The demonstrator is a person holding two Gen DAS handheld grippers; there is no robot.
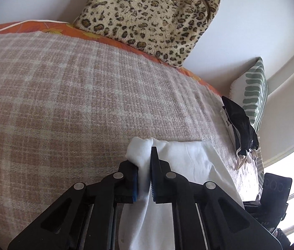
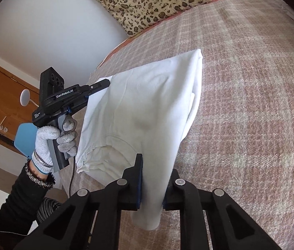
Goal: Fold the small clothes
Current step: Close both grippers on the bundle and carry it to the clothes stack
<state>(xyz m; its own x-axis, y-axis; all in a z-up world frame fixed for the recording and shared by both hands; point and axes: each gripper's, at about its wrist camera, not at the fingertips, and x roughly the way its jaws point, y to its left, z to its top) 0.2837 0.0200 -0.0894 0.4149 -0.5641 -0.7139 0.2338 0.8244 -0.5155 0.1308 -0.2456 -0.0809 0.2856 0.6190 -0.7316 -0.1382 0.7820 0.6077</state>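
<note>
A small white garment (image 2: 147,108) is held up off the pink-and-cream checked blanket (image 2: 251,114), stretched between both grippers. In the left wrist view my left gripper (image 1: 144,173) is shut on a bunched edge of the white garment (image 1: 188,158). In the right wrist view my right gripper (image 2: 153,187) is shut on another edge, the cloth hanging down between its pads. The left gripper (image 2: 96,87) also shows there, pinching the far corner, held by a gloved hand (image 2: 51,139). Part of the right gripper's body (image 1: 272,189) shows at the lower right of the left wrist view.
A leopard-print cushion (image 1: 153,18) leans on the white wall at the back of the checked blanket (image 1: 63,104). A black-and-white pile of clothes (image 1: 240,129) lies by a green-striped cushion (image 1: 253,95). A wooden door (image 2: 3,95) is at the left.
</note>
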